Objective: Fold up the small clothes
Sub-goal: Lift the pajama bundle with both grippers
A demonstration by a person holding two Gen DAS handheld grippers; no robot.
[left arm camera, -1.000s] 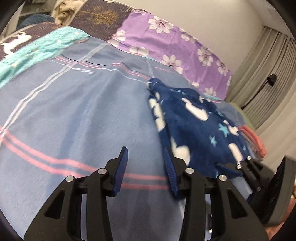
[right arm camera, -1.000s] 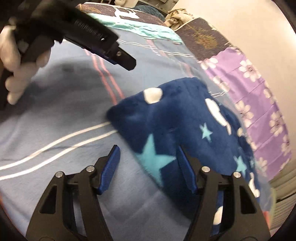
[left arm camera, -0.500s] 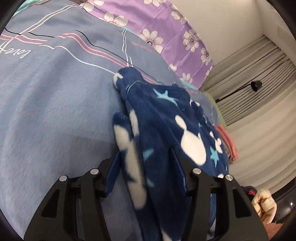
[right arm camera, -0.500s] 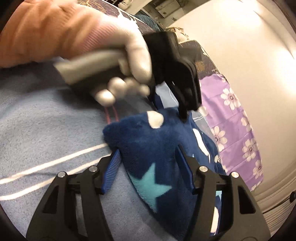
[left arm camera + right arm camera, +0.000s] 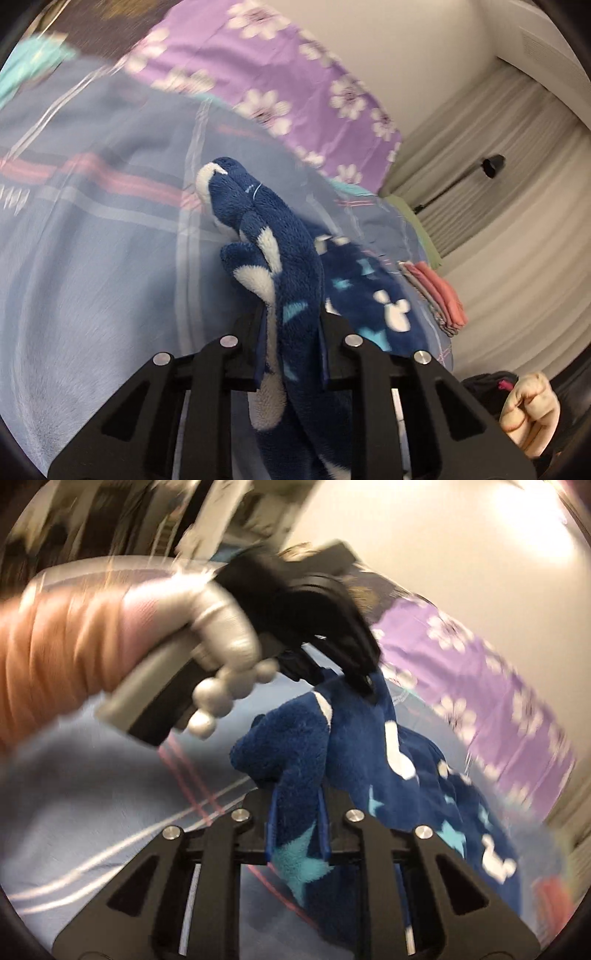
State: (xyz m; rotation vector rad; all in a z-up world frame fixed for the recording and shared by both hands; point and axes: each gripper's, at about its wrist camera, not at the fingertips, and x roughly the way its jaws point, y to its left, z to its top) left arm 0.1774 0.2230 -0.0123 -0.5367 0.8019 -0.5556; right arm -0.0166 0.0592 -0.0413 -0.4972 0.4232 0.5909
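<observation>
Left wrist view: the left gripper (image 5: 291, 354) has just closed and is clamped on an edge of the dark blue fleece garment (image 5: 280, 266), which bunches up between its fingers. The rest of the garment trails to the right over the blue bedspread (image 5: 92, 258). A small stack of folded clothes (image 5: 436, 291) lies far right near the curtain (image 5: 498, 229).

Right wrist view: the right gripper (image 5: 297, 827) has also just closed and pinches another edge of the garment. The gloved left hand (image 5: 221, 642) holds its tool just beyond.

Both edges are gripped and lifted; the fold itself is not yet laid.
</observation>
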